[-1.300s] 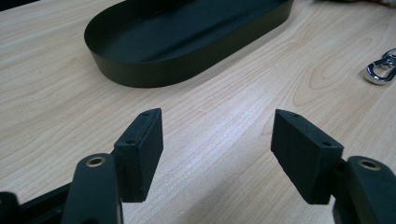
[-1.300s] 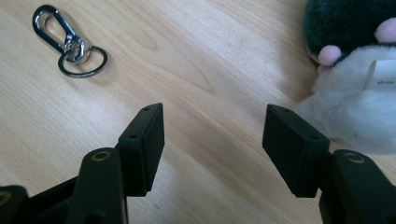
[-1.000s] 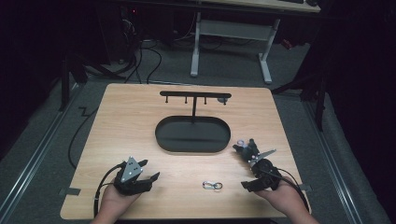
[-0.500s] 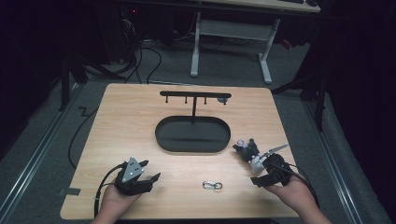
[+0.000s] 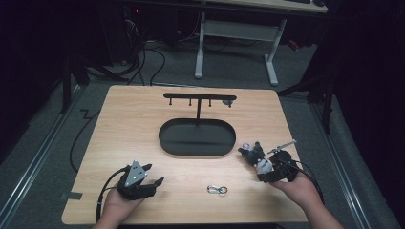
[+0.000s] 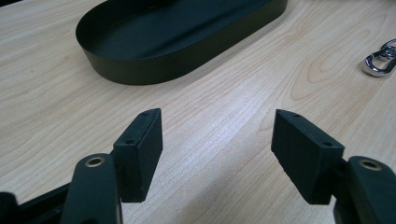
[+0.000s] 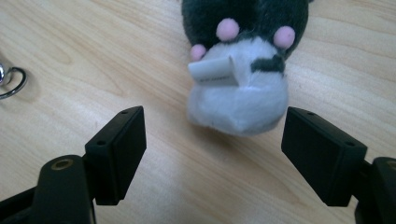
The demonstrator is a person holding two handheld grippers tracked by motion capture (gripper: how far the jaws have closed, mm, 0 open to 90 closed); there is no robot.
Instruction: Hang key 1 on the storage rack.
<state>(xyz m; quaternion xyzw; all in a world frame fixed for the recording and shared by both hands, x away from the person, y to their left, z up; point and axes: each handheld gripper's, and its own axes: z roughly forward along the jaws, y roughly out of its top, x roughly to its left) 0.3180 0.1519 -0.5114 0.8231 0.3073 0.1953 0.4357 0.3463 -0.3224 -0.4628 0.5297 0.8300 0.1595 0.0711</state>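
Here the right tool (image 7: 212, 154) has just been opening, spread off the plush toy (image 7: 243, 60) lying on the desk (image 5: 143, 124), still unhung.

Gripper (image 7: 212, 154): 2 black jaws wide apart, just been opening, nothing pressed between.
Plush toy (image 7: 240, 60): grey and white, 3 pink spots, white tag, lying on table just ahead of jaws.
Metal ring (image 7: 10, 81): at left edge.
Table (image 7: 93, 42): light wood.

The table (image 5: 143, 124) is evenly lit against a dark room (soft shadows only), with blurred near edges in both gripper views.
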